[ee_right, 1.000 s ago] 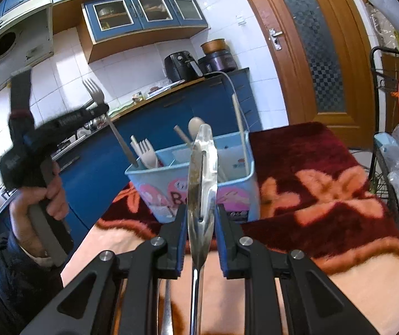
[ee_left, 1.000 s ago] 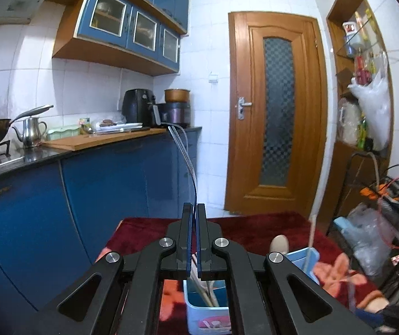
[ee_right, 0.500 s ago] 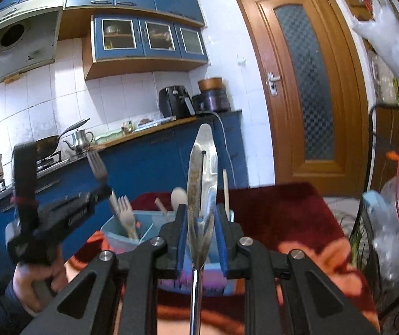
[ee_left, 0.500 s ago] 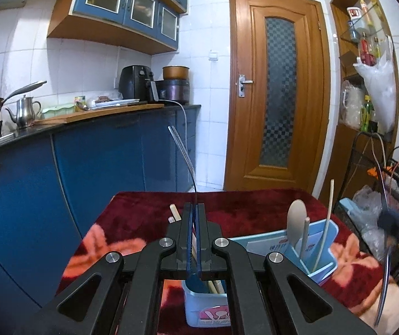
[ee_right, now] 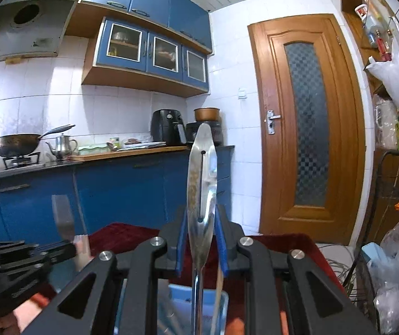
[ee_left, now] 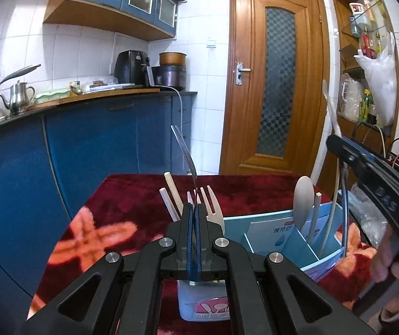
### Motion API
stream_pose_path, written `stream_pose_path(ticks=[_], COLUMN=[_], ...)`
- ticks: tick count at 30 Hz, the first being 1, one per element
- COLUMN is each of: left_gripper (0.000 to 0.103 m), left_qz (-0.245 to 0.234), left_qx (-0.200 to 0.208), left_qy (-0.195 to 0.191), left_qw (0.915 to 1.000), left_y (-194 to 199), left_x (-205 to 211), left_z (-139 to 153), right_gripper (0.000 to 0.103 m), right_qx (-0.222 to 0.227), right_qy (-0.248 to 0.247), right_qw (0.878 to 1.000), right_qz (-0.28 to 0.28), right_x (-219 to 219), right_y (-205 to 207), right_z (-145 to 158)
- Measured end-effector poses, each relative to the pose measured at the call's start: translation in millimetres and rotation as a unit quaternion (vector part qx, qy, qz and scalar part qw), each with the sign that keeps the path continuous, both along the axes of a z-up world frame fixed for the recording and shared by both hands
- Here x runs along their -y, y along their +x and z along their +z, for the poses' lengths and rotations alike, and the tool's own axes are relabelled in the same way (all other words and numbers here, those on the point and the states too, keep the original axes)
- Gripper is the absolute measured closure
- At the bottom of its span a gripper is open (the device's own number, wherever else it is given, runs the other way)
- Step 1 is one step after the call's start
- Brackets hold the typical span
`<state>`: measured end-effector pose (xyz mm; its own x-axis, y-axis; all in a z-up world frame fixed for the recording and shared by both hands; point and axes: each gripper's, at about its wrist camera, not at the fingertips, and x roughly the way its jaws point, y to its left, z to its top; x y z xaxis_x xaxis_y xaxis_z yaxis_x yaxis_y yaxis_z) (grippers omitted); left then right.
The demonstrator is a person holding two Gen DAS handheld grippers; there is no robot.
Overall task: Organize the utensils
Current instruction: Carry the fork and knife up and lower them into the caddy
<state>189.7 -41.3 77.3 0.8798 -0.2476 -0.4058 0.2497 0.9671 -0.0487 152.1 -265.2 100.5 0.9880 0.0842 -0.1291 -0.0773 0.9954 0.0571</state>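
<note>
- Right now my left gripper (ee_left: 195, 209) is clamped tight on the handle of a metal fork (ee_left: 184, 150), tines up and tilted away from me, directly above the near end of the light-blue utensil caddy (ee_left: 258, 220) on the red floral bench (ee_left: 132, 195).
- My right gripper (ee_right: 201, 220) is closed narrowly on a pair of steel tongs (ee_right: 202, 167), which stand nearly upright between the blue pads; from the left wrist view they hang over the caddy's far right corner, lower end just inside or just past the rim, I cannot tell which.
- Already standing in the caddy: a cream plastic fork (ee_left: 212, 206) and pale chopsticks (ee_left: 171, 195) in the near compartment, a spoon (ee_left: 302, 198) and more sticks to the right.
- Risk one: the near compartment looks crowded, so if I lower the metal fork straight down its handle may strike the plastic fork or chopsticks and jam, or lever them out.
- Risk two: the tongs are long and top-heavy. Released at the corner they could lean on the wall and tip the light caddy over, or slide outside it onto the cloth.
- Risk three: both grippers are working close over one small box, and a careless sweep could knock them together.
- Risk four: the tongs are gripped on smooth, narrow metal, so a quick wrist roll could let them swivel in the pads.
</note>
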Motion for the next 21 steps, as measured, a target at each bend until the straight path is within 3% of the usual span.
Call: stream_pose_path(ticks=[8, 15, 21], left_gripper=[0.101, 0.099, 0.083], left_qz=[-0.002, -0.007, -0.015], left_qx=[-0.001, -0.014, -0.005], left_qy=[-0.003, -0.011, -0.011], left_qw=[1.0000, 0.9998, 0.9998], left_y=[0.9, 3.1, -3.7], left_x=[1.2, 2.0, 3.2], left_z=[-0.6, -1.3, 2.5], right_gripper=[0.082, 0.081, 0.078], right_qx=[-0.002, 0.003, 0.000], right_qy=[0.015, -0.017, -0.010], right_qw=[1.000, 1.000, 1.000], right_qz=[-0.001, 0.006, 0.015], right_x=[8.0, -1.4, -2.5], right_y=[4.6, -14.4, -22.1], right_z=[-1.8, 0.2, 4.4])
